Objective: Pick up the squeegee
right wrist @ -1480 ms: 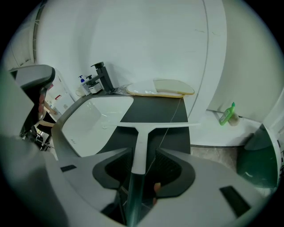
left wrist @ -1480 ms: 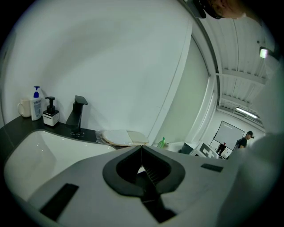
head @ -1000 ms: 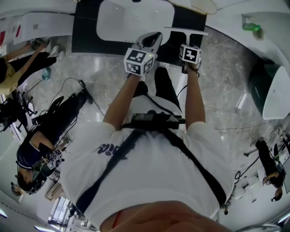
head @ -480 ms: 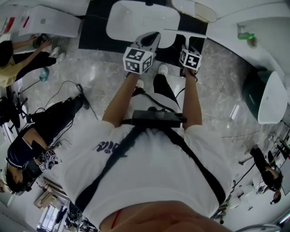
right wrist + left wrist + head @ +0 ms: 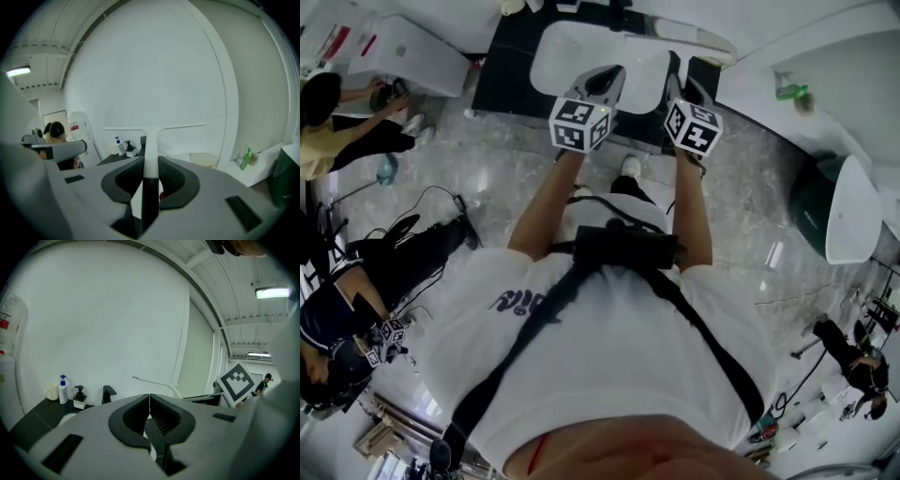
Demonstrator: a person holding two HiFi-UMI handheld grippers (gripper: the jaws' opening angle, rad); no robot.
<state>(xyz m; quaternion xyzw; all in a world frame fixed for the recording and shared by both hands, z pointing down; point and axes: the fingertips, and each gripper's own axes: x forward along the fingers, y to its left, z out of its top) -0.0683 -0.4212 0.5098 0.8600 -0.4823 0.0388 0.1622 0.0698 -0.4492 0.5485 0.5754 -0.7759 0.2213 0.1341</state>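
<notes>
Squeegee [image 5: 151,140] handle clamped between right gripper [image 5: 151,161] fingers, blade beyond tips (left gripper [image 5: 149,398] fingers closed, empty)

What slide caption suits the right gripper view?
Right gripper clamps the squeegee by its handle, blade up against a white wall.

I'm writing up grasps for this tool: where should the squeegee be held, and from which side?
Grip the squeegee by its handle, from the tail end, as the right gripper does: it is a slim straight bar that fits between the jaws. The blade is wide, thin and crosswise; leave it free.
</notes>
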